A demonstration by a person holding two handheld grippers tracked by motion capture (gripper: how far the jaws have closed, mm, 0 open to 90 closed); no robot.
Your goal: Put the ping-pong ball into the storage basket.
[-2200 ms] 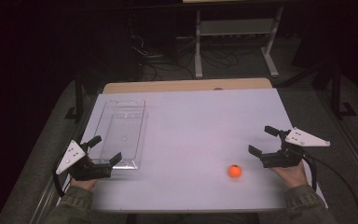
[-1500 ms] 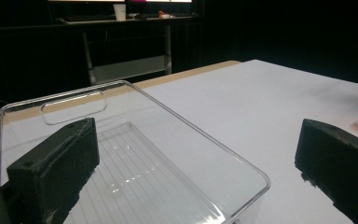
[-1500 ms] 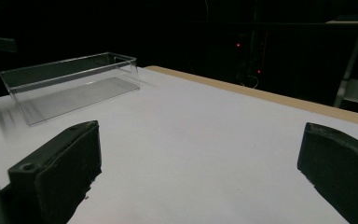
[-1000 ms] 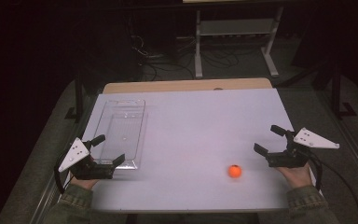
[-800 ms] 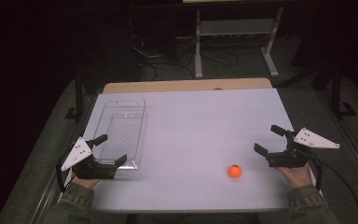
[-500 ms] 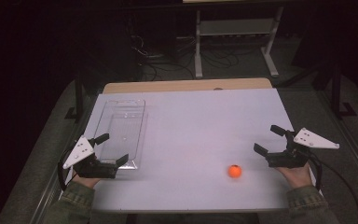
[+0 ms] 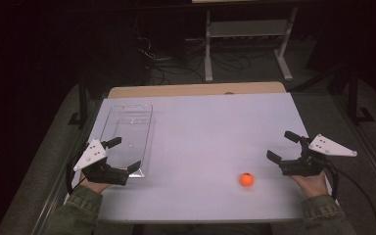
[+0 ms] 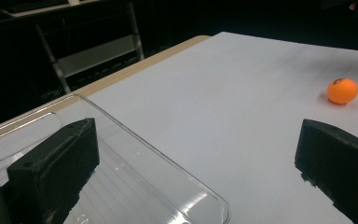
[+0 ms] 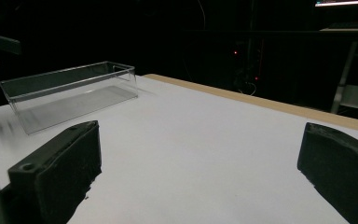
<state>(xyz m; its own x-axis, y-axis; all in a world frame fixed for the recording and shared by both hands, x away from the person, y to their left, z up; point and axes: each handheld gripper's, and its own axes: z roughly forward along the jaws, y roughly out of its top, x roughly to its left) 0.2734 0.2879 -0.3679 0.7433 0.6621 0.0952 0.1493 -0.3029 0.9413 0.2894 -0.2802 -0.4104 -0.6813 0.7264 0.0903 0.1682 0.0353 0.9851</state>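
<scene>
Jaws on both grippers stand wide and hold nothing. Since a couple of seconds ago the left gripper point(image 7: 122, 154) has crept a little forward, so that its two black jaws now straddle the near end wall of the clear plastic box point(image 7: 126, 132), one jaw inside and one out on the bench; in the left gripper view that thin rim point(image 8: 158, 154) runs between them. The right gripper point(image 7: 284, 147) has drifted slightly outward and settled beside the orange ball point(image 7: 246, 179), near it but not touching. My reading is that the left side is getting ready to steady the box while the right goes for the ball, so the work has barely begun.

The jaw pads look matte, blocky and slightly rough. The ball is small, smooth and round, likely light and quick to roll on the flat, pale bench point(image 7: 210, 127). The box is long, shallow, rigid and glossy, with rounded corners, and is empty. A wooden strip point(image 7: 196, 89) edges the far side of the bench
</scene>
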